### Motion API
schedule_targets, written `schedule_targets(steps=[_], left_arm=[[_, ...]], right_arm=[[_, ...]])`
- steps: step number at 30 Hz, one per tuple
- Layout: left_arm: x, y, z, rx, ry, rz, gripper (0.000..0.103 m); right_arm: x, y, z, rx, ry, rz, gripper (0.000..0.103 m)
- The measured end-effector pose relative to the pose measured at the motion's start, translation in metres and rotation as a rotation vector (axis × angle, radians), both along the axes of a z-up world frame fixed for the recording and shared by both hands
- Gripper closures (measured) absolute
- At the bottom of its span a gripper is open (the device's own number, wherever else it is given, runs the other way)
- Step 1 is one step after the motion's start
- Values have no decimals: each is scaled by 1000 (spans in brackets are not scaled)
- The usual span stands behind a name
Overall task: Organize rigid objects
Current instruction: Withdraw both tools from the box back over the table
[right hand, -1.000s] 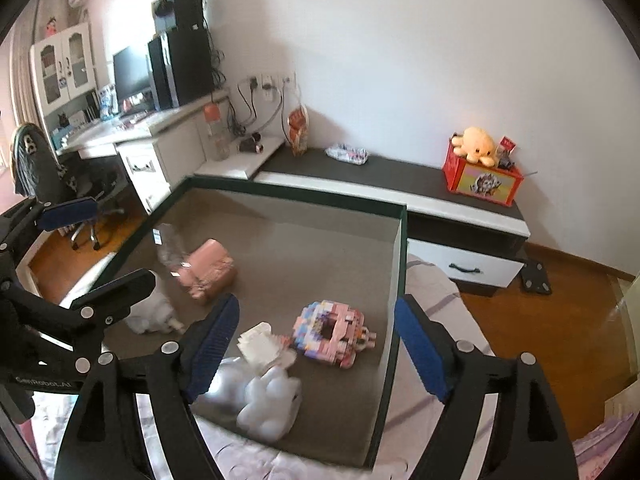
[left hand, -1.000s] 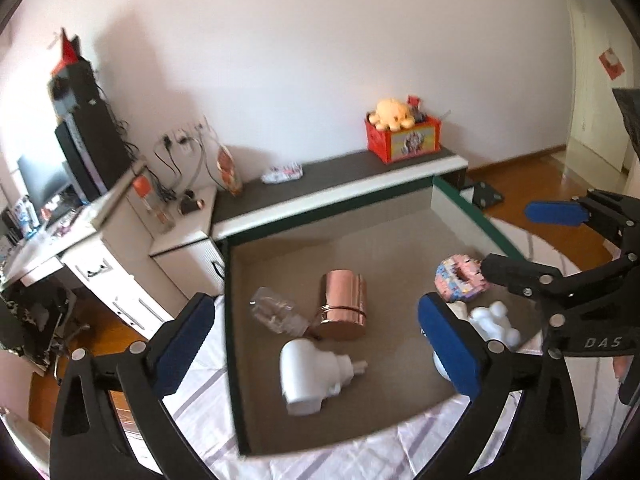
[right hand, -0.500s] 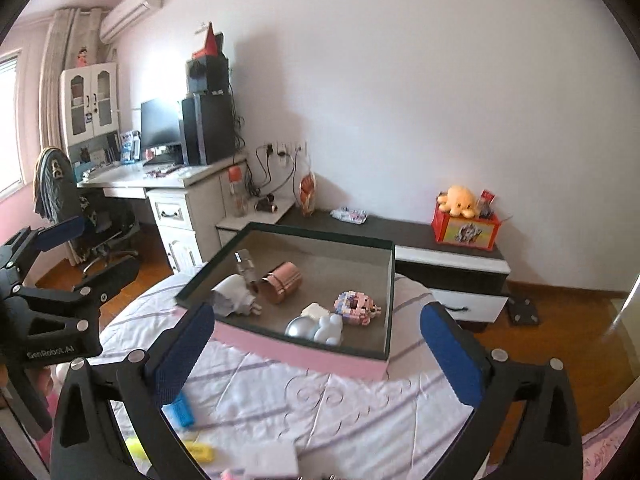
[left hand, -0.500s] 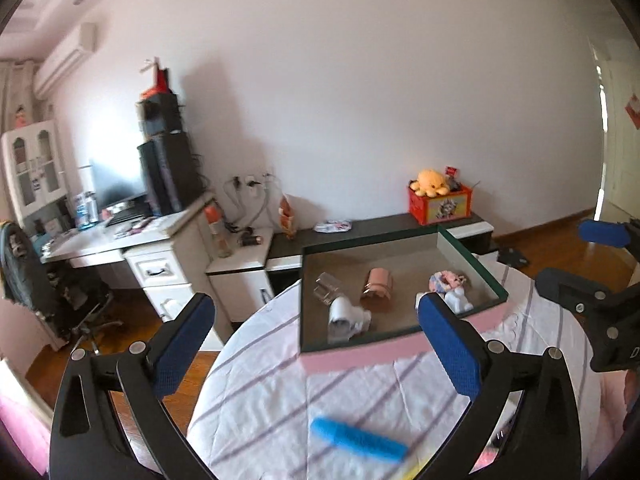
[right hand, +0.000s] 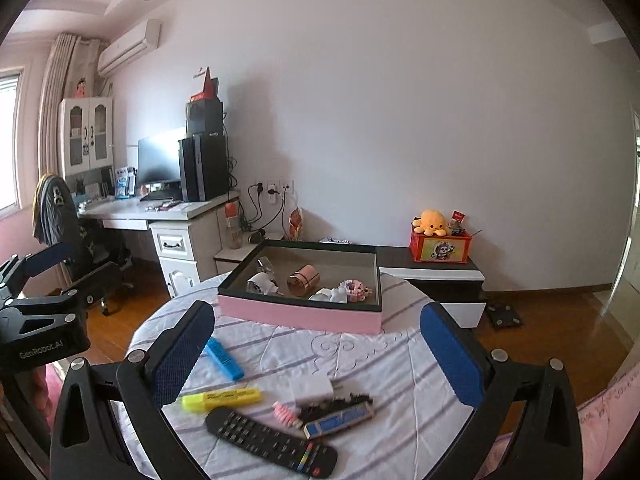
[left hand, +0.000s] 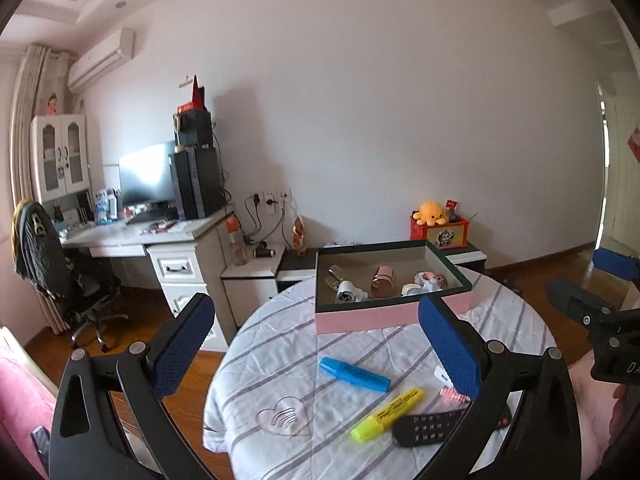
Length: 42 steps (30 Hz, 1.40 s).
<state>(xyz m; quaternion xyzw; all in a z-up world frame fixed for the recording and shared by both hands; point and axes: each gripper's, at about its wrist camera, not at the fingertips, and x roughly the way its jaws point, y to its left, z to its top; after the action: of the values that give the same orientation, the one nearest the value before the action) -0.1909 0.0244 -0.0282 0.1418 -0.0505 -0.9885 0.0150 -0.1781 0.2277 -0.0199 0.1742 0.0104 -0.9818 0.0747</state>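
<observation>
In the left wrist view, the left gripper (left hand: 316, 344) stands wide open with nothing between its blue pads, above a round table (left hand: 280, 360) covered with a striped white cloth. At the far side of the table sits a shallow box (left hand: 376, 316) with a pink front wall and a dark green rim. Inside it lie a white plug-like object (left hand: 347, 293), a copper-coloured cylinder (left hand: 383, 282) on its side, a clear glass piece (left hand: 335, 274) and a small pink block toy (left hand: 430, 279) (a white figure beside it is hard to read). On the cloth, nearer to the camera, lie a blue marker (left hand: 354, 374), a yellow highlighter (left hand: 387, 408) and a black remote control (left hand: 432, 426); they are outside the box. In the right wrist view, the right gripper (right hand: 316, 346) has just been opening and its jaws are now spread wide, holding nothing. The same box (right hand: 300, 314) is ahead of it, with the copper cylinder (right hand: 303, 284), the white plug (right hand: 260, 283) and the pink toy (right hand: 355, 290) within its walls. Below the pads the remote control (right hand: 272, 442), the highlighter (right hand: 222, 398), the blue marker (right hand: 225, 358), a white card (right hand: 312, 390) and a small blue-labelled bar (right hand: 340, 420) rest on the cloth.
</observation>
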Motion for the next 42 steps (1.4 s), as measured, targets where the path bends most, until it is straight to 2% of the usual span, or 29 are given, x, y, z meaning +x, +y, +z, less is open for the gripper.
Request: schedule_targets(steps=[4,15,26,34,42], left_arm=[[17,0,2,-22,16,20,0],[44,7,2,-43,23,-25,0],[56,8,3,-46,30,-33,0],[43,2,-16,-21,-50,-79,0],[8,0,-64,-28,-198,-85,0]], right_arm=[[22,-1,0,7,8,-2,0],[59,0,6,15,31,-27,0],[70,0,9,22,38,-30,0],[60,6,-8,22,-9,-44,0],[25,18,-58,14,-149,-76,0]])
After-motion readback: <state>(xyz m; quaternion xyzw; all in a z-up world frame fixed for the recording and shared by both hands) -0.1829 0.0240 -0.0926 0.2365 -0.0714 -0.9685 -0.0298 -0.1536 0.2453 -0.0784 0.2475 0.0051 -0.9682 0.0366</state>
